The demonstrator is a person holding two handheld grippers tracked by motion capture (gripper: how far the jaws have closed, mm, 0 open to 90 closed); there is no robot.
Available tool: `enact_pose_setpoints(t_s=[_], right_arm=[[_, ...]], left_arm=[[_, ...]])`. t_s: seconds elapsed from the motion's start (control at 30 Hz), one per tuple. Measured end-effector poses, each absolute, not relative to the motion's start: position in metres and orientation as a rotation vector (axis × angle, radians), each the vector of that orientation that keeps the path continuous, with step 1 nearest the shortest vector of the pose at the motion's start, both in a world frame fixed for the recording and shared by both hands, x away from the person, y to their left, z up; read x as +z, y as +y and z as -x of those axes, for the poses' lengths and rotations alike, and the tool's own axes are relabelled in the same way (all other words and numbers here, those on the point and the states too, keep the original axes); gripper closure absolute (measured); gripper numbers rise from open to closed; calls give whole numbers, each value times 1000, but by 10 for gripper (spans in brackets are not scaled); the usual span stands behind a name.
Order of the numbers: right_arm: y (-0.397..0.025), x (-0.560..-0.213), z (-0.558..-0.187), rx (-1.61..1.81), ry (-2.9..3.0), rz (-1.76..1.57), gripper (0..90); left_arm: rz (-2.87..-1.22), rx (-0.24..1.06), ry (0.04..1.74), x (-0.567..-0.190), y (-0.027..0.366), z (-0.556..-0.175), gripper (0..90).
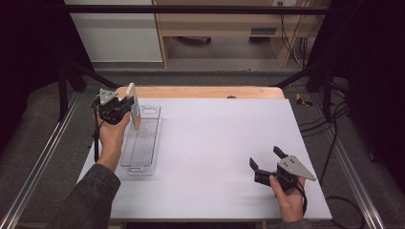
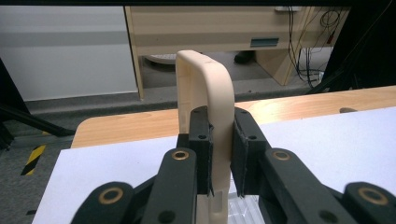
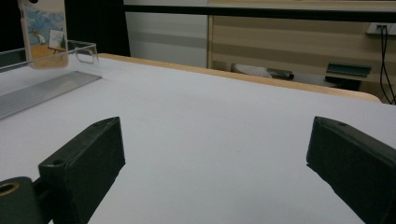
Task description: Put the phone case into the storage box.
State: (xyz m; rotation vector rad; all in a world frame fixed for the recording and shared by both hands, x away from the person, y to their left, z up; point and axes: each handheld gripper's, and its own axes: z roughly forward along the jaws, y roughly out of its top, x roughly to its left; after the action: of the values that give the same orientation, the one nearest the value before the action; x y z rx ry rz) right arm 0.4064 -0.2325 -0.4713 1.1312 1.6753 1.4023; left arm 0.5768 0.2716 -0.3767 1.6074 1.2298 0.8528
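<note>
The phone case [image 2: 205, 88], cream-coloured with rounded corners, stands upright on edge between the jaws of the left gripper [image 1: 122, 107], which are closed flat against its two faces so that the case is pinched about halfway down; its upper end rises well clear above the jaw tips, and its lower end hangs over the clear tray [image 1: 143, 157]. Taking that tray as the landmark, the case is held above the tray's far end, at its left rim, and the left hand [image 1: 112, 136] wraps the gripper just beside the tray's left wall. In the right gripper view the case [image 3: 44, 32] shows a printed picture of a figure at an easel against blue sky and sand; no brand or writing can be read on it. The tray is a long transparent bin with a ribbed floor and a handle cut-out at each end, lying lengthwise on the white table top [image 1: 215, 143]. The right gripper [image 1: 267, 160] is well to the right of the tray, near the table's front edge, its jaws spread wide with nothing between them, held by the right hand [image 1: 286, 193]. Nothing lies between the right gripper and the tray.
</note>
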Motion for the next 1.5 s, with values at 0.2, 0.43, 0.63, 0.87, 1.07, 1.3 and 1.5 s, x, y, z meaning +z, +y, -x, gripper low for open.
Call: enact_pose_setpoints(t_s=[0.2, 0.43, 0.63, 0.87, 1.07, 1.3, 1.5], right_arm=[[-233, -471, -406, 1402, 1674, -1135, 43], [-233, -472, -407, 1402, 1678, -1135, 44], [-233, -472, -407, 1399, 1678, -1135, 44], [-233, -472, -407, 1397, 1677, -1135, 44], [-234, -472, -407, 1394, 1677, -1136, 44], [-234, -472, -406, 1394, 1678, -1143, 44], [-235, -472, -407, 1389, 1681, -1144, 45]], left_arm=[[-1620, 861, 1235, -379, 270, -579, 796], [-1621, 859, 1243, -382, 272, -579, 796], [-1625, 855, 1247, -385, 270, -580, 796], [-1627, 848, 1258, -387, 267, -582, 795], [-1628, 835, 1258, -387, 262, -583, 795], [-1621, 805, 1268, -387, 256, -587, 795], [-1625, 790, 1270, -387, 252, -591, 795]])
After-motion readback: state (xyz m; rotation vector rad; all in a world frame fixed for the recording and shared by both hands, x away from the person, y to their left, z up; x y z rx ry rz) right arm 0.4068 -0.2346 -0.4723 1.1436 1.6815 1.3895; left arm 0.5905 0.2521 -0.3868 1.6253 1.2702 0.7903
